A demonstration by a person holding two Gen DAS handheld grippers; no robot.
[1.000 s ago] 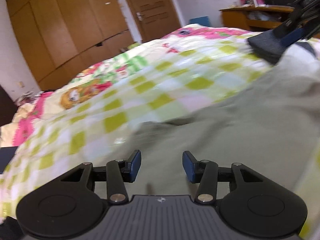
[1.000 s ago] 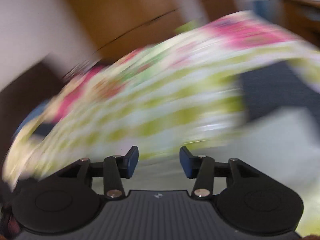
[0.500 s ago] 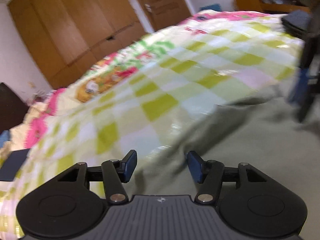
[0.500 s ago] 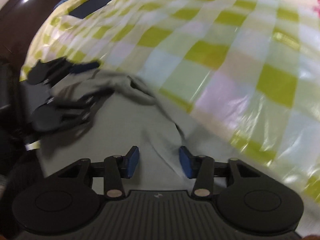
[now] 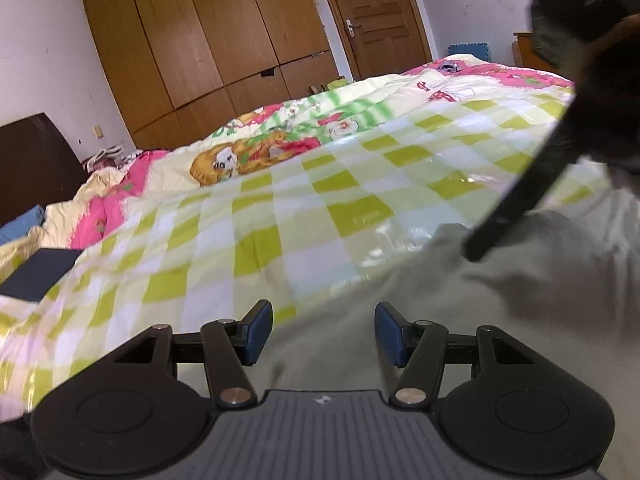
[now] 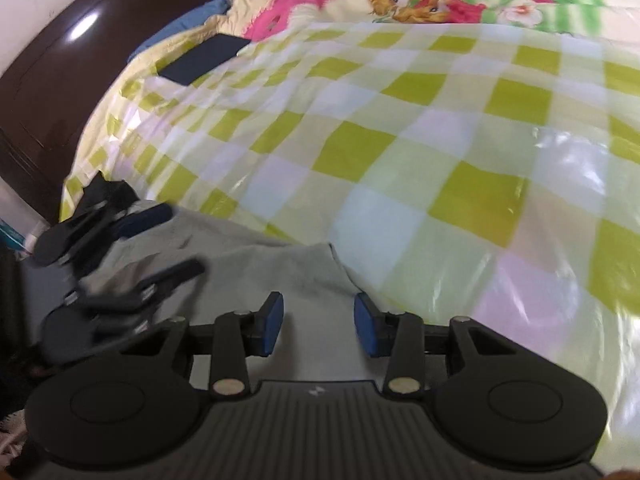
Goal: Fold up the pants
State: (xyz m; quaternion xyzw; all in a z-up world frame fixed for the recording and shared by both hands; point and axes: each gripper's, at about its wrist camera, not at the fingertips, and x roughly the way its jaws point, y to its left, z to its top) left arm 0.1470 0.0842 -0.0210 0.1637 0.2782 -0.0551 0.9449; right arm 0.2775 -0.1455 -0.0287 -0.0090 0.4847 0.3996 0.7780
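Pants (image 5: 460,320), grey-green, lie spread at the near edge of your bed, on the green-checked quilt (image 5: 320,208). Your left gripper (image 5: 323,334) sits low over the cloth near its left edge, jaws apart after just opening, nothing pinched between the blue pads. Your right gripper (image 6: 319,328) points down at the pants' far edge, where a fold peaks; its jaws have just been closing yet stand apart, gripping no cloth. A dark flat thing (image 6: 204,58) rests far left.
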